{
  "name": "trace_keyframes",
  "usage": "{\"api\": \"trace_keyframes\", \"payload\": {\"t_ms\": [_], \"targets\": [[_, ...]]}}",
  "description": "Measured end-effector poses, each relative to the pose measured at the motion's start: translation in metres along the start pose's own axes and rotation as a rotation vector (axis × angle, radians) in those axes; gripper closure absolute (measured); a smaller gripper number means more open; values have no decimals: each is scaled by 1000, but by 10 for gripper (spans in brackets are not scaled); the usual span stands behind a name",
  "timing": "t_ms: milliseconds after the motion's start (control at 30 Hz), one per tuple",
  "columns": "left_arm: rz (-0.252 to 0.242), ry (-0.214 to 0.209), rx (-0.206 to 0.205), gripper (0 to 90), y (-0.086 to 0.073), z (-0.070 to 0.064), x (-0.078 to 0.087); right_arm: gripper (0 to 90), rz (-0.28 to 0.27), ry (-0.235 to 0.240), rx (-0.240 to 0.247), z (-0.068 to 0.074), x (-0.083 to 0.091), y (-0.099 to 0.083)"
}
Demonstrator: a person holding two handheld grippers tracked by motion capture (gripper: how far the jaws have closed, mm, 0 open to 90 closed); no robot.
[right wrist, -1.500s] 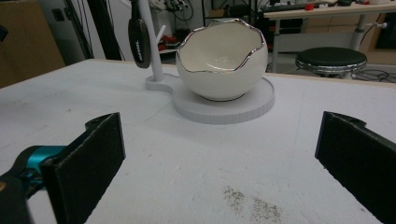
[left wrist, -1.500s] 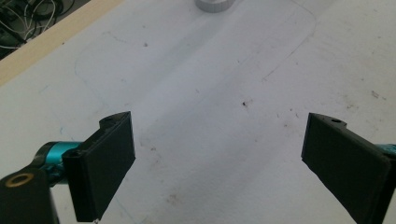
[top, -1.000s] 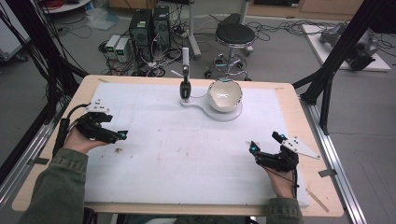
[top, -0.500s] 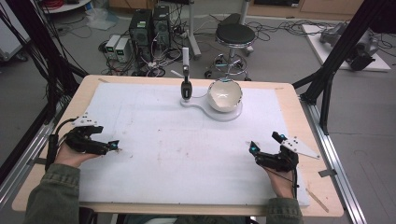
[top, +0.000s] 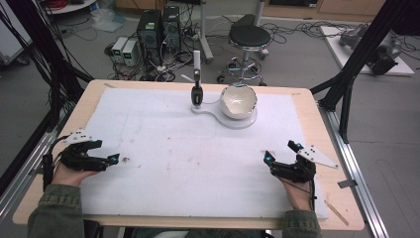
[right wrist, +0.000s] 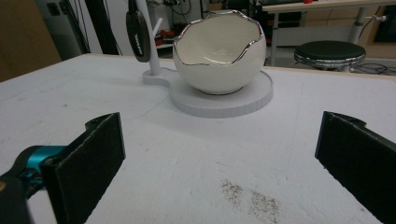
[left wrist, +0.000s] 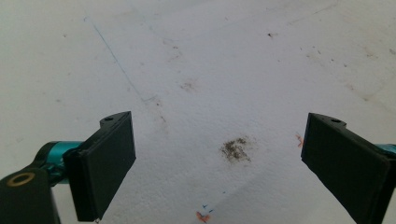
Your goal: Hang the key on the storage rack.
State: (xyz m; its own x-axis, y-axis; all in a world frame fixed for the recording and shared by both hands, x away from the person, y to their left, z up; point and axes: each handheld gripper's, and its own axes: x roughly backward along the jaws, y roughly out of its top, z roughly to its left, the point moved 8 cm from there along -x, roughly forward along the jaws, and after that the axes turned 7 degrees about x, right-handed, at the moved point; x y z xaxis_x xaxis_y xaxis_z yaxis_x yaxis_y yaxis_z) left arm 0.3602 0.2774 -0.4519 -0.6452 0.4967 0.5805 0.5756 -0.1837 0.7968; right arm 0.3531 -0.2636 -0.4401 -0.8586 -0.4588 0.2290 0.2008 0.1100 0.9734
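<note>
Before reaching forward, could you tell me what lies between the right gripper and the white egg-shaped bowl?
Only bare white table covering with a dark speckled stain, in the right gripper view.

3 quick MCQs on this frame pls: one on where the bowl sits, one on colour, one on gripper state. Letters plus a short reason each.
1. Where does the egg-shaped bowl sit?
A. on the round white stand at the far side of the table
B. between the right gripper's jaws
C. on the floor by the stool

2. What colour is the bowl's jagged rim?
A. red
B. silver
C. green

3. How do the left gripper and the right gripper stand?
A. both shut on the bowl
B. one open, one shut
C. both open and holding nothing

Key: 1 A, the bowl rests on the white stand. 2 B, the right gripper view shows a shiny silver edge. 3 C, each gripper view shows wide-apart jaws over bare mat.
</note>
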Motion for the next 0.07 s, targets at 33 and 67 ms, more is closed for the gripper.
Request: {"api": "trace_keyframes", "payload": {"t_ms": [33, 67], "targets": [[2, 0, -2, 102, 0, -1, 0, 5, 1, 2, -1, 0, 0, 0], [6, 3, -8, 102, -1, -1, 0, 5, 2, 2, -1, 0, 0, 0]]}}
